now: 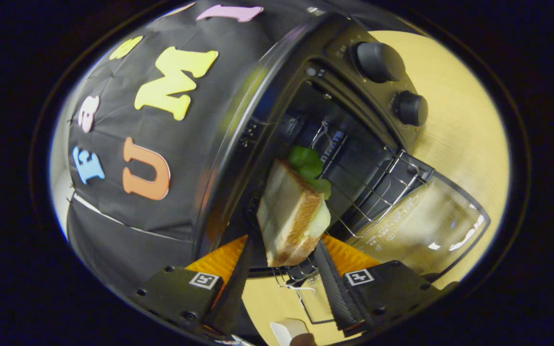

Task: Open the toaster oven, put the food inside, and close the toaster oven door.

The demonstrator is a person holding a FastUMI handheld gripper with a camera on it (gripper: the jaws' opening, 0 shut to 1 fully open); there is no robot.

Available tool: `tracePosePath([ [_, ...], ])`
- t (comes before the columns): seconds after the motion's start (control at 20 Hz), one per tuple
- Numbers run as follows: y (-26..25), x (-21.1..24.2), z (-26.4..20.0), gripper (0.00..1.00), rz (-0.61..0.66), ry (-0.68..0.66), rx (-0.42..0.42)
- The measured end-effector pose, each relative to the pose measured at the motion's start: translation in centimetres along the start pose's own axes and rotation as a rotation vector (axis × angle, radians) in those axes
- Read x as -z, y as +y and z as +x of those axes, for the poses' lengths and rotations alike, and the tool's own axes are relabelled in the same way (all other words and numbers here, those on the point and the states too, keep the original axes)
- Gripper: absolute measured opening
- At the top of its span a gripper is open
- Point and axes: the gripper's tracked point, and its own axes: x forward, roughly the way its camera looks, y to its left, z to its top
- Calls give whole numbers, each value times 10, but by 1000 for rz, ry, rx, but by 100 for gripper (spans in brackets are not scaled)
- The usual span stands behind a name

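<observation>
The gripper (pixel 284 269) is clamped on a sandwich (pixel 292 216), both fingers pressing its sides. The sandwich sits right at the mouth of the oven (pixel 306 57), over the wire rack (pixel 378 192). The oven's glass door (pixel 431 226) hangs open beside it.

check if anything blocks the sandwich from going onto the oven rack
Nothing visible does. The fingers grip the sandwich, the glass door hangs open, and the wire rack ahead looks bare.
</observation>
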Motion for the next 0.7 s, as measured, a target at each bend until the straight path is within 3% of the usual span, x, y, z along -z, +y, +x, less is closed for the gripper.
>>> tracePosePath([
  [0.15,-4,13,-10,99,-110,44,71],
  [0.4,5,23,-39,100,-285,33,130],
  [0.7,20,41,-107,100,-528,-19,163],
])
